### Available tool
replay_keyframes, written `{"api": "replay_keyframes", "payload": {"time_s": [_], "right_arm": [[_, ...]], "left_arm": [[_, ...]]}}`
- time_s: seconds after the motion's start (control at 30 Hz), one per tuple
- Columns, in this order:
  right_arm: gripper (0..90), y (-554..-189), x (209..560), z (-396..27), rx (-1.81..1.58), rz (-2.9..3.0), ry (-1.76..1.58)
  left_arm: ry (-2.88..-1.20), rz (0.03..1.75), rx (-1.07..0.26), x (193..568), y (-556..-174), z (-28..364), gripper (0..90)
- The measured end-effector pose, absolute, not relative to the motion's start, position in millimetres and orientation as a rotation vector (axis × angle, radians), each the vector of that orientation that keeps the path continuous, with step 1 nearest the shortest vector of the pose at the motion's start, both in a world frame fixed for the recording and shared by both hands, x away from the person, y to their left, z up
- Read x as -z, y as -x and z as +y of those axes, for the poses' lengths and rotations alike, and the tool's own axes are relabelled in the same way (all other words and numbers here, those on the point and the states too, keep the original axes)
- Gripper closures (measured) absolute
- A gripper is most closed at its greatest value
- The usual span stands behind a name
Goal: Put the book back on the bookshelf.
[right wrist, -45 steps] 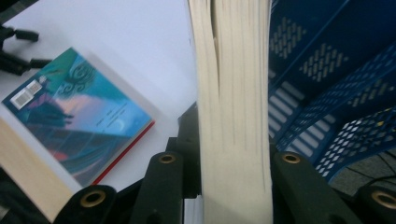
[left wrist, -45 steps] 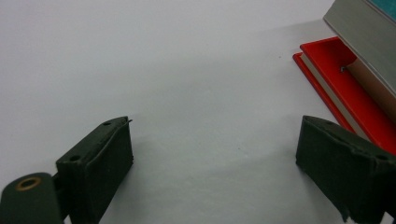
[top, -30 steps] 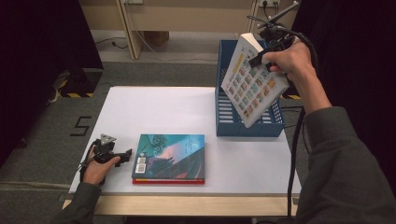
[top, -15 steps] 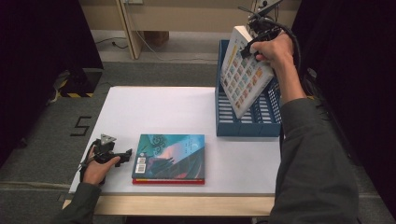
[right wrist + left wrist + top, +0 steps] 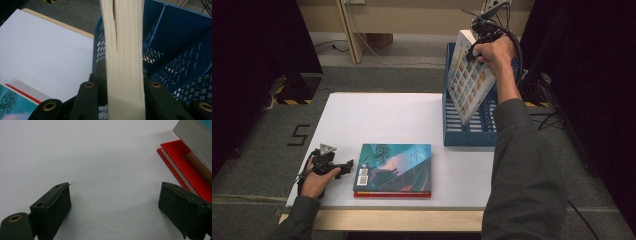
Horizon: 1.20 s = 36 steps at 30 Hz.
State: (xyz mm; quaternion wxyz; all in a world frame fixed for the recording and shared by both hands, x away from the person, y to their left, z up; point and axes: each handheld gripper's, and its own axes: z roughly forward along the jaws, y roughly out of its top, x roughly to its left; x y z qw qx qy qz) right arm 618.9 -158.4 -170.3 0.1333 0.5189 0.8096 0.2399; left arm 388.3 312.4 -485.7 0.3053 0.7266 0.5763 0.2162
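White table [image 5: 387,120]; grey carpet [image 5: 262,165] around.

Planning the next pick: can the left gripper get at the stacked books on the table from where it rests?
Probably yes. The left gripper lies open on the table just left of the teal book and the red book beneath, with bare tabletop between.

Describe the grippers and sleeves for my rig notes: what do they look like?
Both grippers have two black, blocky jaws with brass-ringed screw holes. The left gripper carries a grey three-cornered plate on top; black cables loop from the right gripper. Both sleeves are dark grey-green and long.
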Motion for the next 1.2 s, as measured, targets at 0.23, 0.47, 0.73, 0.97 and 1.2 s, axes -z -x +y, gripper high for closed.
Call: {"api": "replay_keyframes", "payload": {"time_s": [0.23,0.47,0.73,0.97,1.2], "right_arm": [[73.6,-632.1,179.1,-152.3,-0.680,2.318,-1.556],[73.5,-639.8,195.4,-145.6,-0.685,2.303,-1.603],[73.1,-643.6,211.9,-147.8,-0.703,2.302,-1.617],[72.5,-644.5,222.0,-145.8,-0.711,2.318,-1.615],[72.5,-646.2,231.2,-142.6,-0.714,2.328,-1.614]], "left_arm": [[-1.923,1.525,-0.572,485.7,-388.3,312.4,9.8],[-1.924,1.526,-0.571,485.6,-388.3,312.5,9.9],[-1.923,1.525,-0.572,485.8,-388.3,312.4,9.9],[-1.923,1.525,-0.572,485.7,-388.3,312.4,9.8],[-1.923,1.525,-0.572,485.8,-388.2,312.4,9.9]]}}
